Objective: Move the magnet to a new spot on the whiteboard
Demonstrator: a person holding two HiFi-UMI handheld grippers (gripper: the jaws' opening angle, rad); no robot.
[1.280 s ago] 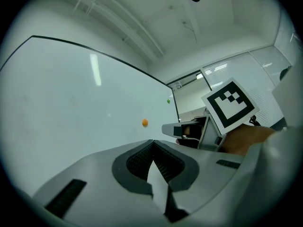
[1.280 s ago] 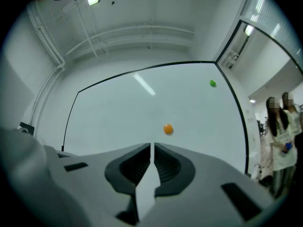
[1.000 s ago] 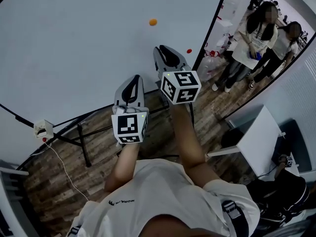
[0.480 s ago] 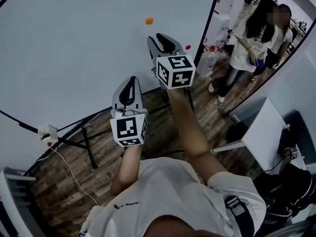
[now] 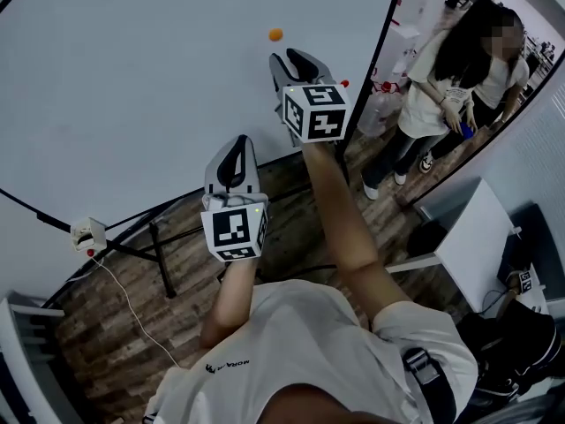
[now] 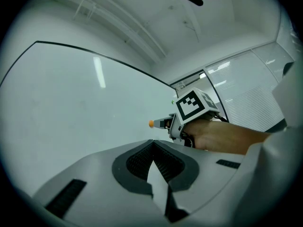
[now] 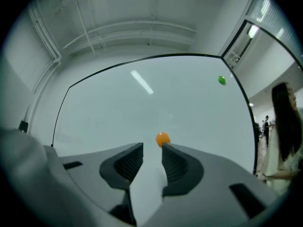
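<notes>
An orange magnet [image 5: 275, 34] sticks to the whiteboard [image 5: 132, 78]. My right gripper [image 5: 290, 56] is just below and right of it, jaws open with nothing between them; they have just been opening. In the right gripper view the orange magnet [image 7: 162, 139] sits just beyond the right fingertip [image 7: 166, 148], outside the gap of the right gripper [image 7: 152, 146]. A green magnet [image 7: 221, 80] is higher up on the right. A red magnet [image 5: 344, 84] peeks out beside the marker cube. My left gripper [image 5: 232, 153] hangs lower, shut and empty, as the left gripper [image 6: 152, 141] tips meet in its own view.
The whiteboard's black frame edge [image 5: 375, 51] runs down at the right. Two people [image 5: 441, 69] stand beyond it. A white table [image 5: 468, 237] is at the right, the board's stand legs [image 5: 159, 254] and a small box with a cable [image 5: 86, 234] at the lower left.
My right gripper has risen toward the orange magnet and its jaws have spread wider. The left gripper has stayed where it was. The people at the right have shifted a little.
</notes>
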